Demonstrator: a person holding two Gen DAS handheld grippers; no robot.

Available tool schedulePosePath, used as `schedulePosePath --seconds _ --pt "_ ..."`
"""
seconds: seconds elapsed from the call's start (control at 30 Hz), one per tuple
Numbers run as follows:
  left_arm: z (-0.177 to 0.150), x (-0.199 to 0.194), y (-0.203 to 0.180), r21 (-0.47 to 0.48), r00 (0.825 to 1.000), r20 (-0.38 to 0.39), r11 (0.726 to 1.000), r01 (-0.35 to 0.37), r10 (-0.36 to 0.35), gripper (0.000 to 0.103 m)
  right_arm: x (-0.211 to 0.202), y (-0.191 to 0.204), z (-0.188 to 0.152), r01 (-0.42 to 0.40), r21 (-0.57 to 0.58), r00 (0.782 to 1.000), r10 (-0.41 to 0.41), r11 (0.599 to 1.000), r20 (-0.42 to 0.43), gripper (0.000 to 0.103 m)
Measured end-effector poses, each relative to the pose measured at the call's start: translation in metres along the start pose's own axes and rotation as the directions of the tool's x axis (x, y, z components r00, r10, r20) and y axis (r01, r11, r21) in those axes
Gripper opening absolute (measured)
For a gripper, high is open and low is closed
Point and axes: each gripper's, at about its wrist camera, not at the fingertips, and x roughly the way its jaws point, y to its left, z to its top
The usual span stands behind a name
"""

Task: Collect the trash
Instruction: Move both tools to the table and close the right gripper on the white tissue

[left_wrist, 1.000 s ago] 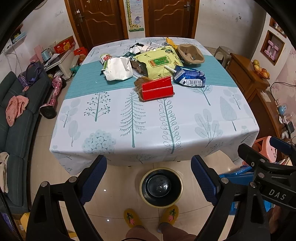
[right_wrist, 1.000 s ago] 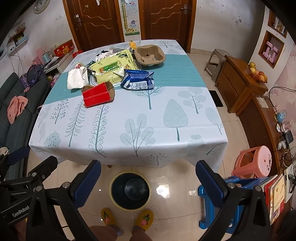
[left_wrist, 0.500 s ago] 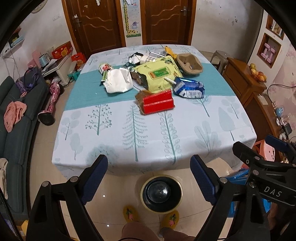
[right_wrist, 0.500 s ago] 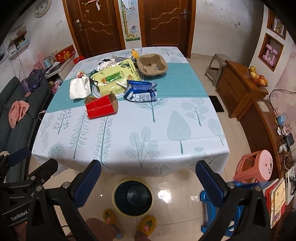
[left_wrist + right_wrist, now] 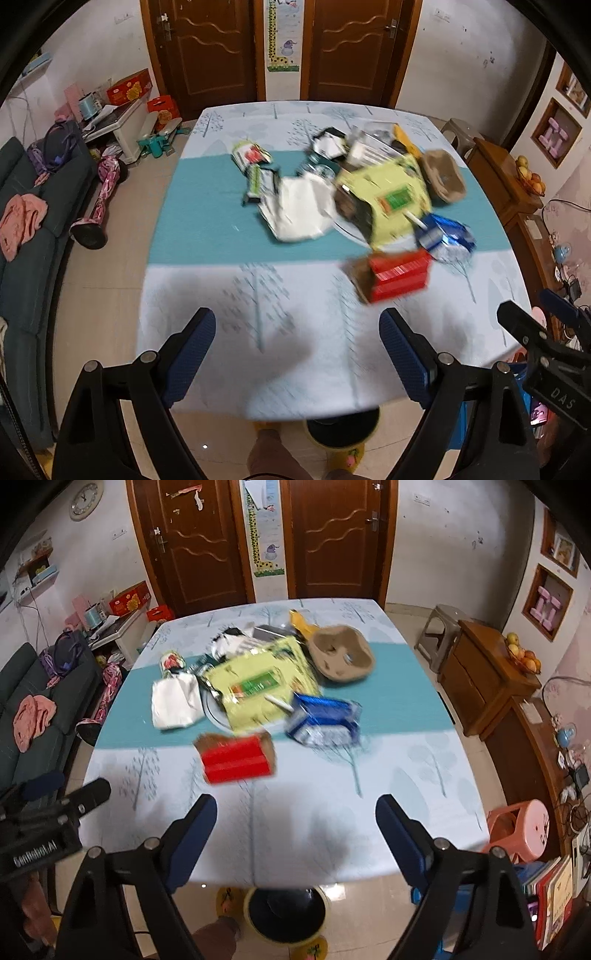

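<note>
A heap of trash lies on the tree-print table [image 5: 207,229]: a red box [image 5: 397,275], a white bag [image 5: 301,206], a yellow-green packet [image 5: 391,195], a blue packet [image 5: 447,236] and a brown pulp tray [image 5: 443,177]. My left gripper [image 5: 297,325] hangs open over the table's near edge, well short of the heap and left of the red box. The right gripper [image 5: 295,808] is above the near edge too, just short of the red box [image 5: 236,760]. Its jaws are closing with nothing between them. A dark bin [image 5: 284,912] stands on the floor below.
A dark sofa [image 5: 22,236] runs along the left wall. On the right stand a wooden cabinet [image 5: 487,679] and a pink stool [image 5: 521,823]. The person's feet in yellow slippers [image 5: 229,897] are beside the bin. Two wooden doors close off the far wall.
Both grippers have moved forward from above the floor to over the table's near edge. The bin has slid to the bottom of both views. The right jaws stand narrower.
</note>
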Motion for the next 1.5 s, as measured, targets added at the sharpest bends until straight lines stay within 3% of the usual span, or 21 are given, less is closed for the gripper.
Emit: schedulePosePath --seconds 0.17,0.4,0.63,0.97,1.13,1.17,1.2,1.3,1.5 --pt "0.045 0.026 0.045 0.034 0.998 -0.031 0.998 0.051 -0.050 0.089 0.025 0.036 0.028 -0.026 -0.010 0.998 0.025 1.000 -0.055 0.073" --pt "0.095 0.062 0.097 0.105 0.997 -0.054 0.993 0.056 -0.051 0.089 0.063 0.087 0.073 -0.124 0.062 0.986 0.130 0.990 -0.103 0.073" --pt "0.122 0.095 0.143 0.081 0.993 -0.091 0.993 0.084 -0.076 0.089 0.116 0.133 0.101 -0.152 0.092 0.971 0.166 0.984 -0.169 0.073" --pt "0.126 0.133 0.170 0.057 0.981 -0.157 0.990 0.126 -0.116 0.089 0.182 0.178 0.105 -0.041 -0.006 0.965 0.038 0.999 -0.261 0.073" --pt "0.131 0.141 0.171 0.054 0.977 -0.167 0.988 0.146 -0.135 0.089 0.205 0.180 0.102 0.007 -0.020 0.957 -0.012 1.000 -0.290 0.073" --pt "0.132 0.142 0.171 0.054 0.976 -0.166 0.987 0.149 -0.138 0.089 0.207 0.180 0.101 0.007 -0.015 0.957 -0.011 1.000 -0.289 0.071" --pt "0.133 0.142 0.171 0.055 0.976 -0.166 0.987 0.152 -0.141 0.089 0.208 0.179 0.101 0.007 -0.015 0.958 -0.011 1.000 -0.285 0.058" --pt "0.136 0.144 0.168 0.055 0.974 -0.165 0.985 0.166 -0.155 0.089 0.204 0.179 0.100 0.019 -0.045 0.961 -0.031 0.999 -0.275 0.040" --pt "0.146 0.157 0.155 0.050 0.967 -0.182 0.981 0.190 -0.178 0.089 0.183 0.160 0.102 -0.088 0.041 0.965 0.095 0.995 -0.246 0.028"
